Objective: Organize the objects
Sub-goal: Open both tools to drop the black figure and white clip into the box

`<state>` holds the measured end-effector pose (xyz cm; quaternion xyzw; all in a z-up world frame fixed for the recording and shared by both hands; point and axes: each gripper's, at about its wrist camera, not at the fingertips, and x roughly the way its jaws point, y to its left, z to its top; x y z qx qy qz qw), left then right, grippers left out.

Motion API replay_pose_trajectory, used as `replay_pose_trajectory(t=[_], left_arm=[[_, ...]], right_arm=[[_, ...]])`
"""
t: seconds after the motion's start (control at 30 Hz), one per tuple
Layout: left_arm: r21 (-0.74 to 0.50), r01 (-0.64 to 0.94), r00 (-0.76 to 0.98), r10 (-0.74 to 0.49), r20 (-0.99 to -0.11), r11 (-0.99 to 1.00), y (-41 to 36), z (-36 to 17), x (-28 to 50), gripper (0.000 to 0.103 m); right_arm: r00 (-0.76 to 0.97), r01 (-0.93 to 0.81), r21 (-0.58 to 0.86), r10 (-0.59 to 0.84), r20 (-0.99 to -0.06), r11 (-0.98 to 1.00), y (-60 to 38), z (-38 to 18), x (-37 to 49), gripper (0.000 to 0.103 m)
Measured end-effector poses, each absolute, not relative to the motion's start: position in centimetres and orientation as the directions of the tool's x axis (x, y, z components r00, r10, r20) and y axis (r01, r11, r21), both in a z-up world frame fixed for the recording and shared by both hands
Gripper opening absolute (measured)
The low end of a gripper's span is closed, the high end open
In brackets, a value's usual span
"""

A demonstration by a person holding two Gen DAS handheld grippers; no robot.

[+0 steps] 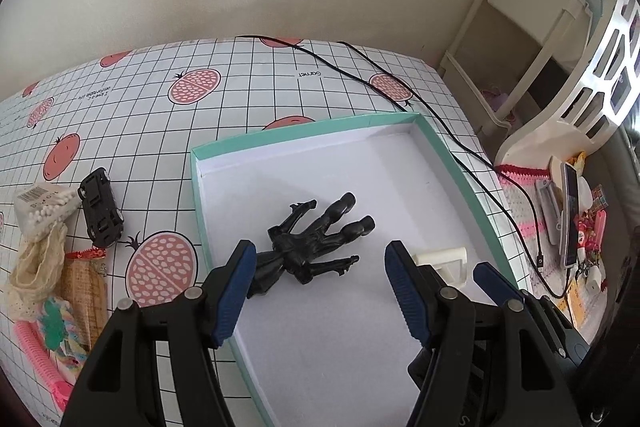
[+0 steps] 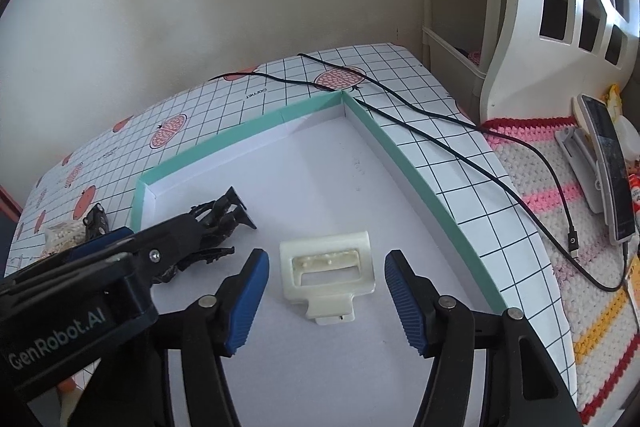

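Both tools spread wide and empty over the teal-rimmed box (image 2: 420, 183): left tool (image 1: 320, 287) above the black figure (image 1: 316, 243) lying inside, right tool (image 2: 326, 297) straddling the cream clip (image 2: 328, 267) beside it, black toy car (image 1: 100, 211) outside on the table (image 1: 140, 107).

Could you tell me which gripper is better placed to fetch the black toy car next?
Probably the left. The left gripper is open and empty, and the black toy car lies outside the box on its side; the right gripper hovers over the white clip.

mint-green box (image 1: 448, 147), black figure (image 1: 316, 243), cream clip (image 2: 328, 271), pomegranate-printed grid tablecloth (image 1: 160, 99).
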<state>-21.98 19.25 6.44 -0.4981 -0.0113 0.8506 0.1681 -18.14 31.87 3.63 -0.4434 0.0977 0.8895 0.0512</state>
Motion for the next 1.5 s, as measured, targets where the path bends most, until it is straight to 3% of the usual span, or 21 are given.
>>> replay_pose_trajectory(t=[0.37,0.5,0.6,0.67,0.73,0.77,0.87,1.5], left_arm=[[-0.172,-0.218,-0.462,0.257,-0.849,-0.961,17.4,6.8,-21.6,0.069],[-0.167,-0.169,-0.470,0.228,-0.852,-0.971,16.3,6.3,-21.8,0.085],[-0.170,-0.129,-0.476,0.212,-0.854,-0.977,15.2,6.0,-21.9,0.086],[-0.169,-0.107,-0.477,0.200,-0.856,-0.980,14.6,5.9,-21.9,0.087],[-0.166,-0.090,-0.480,0.189,-0.856,-0.982,14.1,5.8,-21.9,0.102],[-0.164,-0.083,-0.485,0.183,-0.855,-0.983,13.9,5.8,-21.9,0.103],[-0.161,-0.063,-0.485,0.171,-0.857,-0.985,13.4,5.7,-21.9,0.103],[-0.162,-0.038,-0.506,0.159,-0.848,-0.986,11.7,7.0,-21.4,0.103]], right_arm=[[-0.612,-0.166,0.123,0.004,-0.791,-0.978,31.8,4.0,-17.6,0.068],[-0.608,-0.171,0.121,0.008,-0.794,-0.978,31.9,3.8,-17.5,0.076],[-0.602,-0.174,0.118,0.011,-0.798,-0.978,31.9,3.5,-17.5,0.089],[-0.600,-0.178,0.118,0.013,-0.800,-0.977,31.9,3.4,-17.5,0.090],[-0.601,-0.180,0.120,0.012,-0.799,-0.976,31.9,3.3,-17.5,0.092],[-0.600,-0.179,0.119,0.013,-0.800,-0.977,31.9,3.3,-17.5,0.092],[-0.598,-0.177,0.113,0.016,-0.801,-0.978,31.7,3.2,-17.6,0.103],[-0.608,-0.167,0.085,0.035,-0.793,-0.982,30.5,4.1,-17.3,0.103]])
